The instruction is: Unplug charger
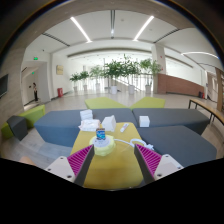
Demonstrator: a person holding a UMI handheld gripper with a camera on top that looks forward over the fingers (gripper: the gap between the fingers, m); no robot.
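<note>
A white charger block (102, 146) with a blue part (101, 134) on top sits on a yellow table (112, 170), just ahead of my left finger. A thin white cable (124, 142) runs from it to the right, toward my right finger. My gripper (113, 157) is open and empty, low over the table. Its magenta pads (79, 158) stand wide apart and the charger lies just beyond their tips, nearer the left one. Whether the charger sits in a socket I cannot tell.
Small white boxes (88, 124) (109, 124) (144, 121) stand further back on the table. Blue-grey sofas (60, 127) (180, 145) flank it. Beyond them are green seats (22, 122), potted plants (120, 70) and an open lobby floor.
</note>
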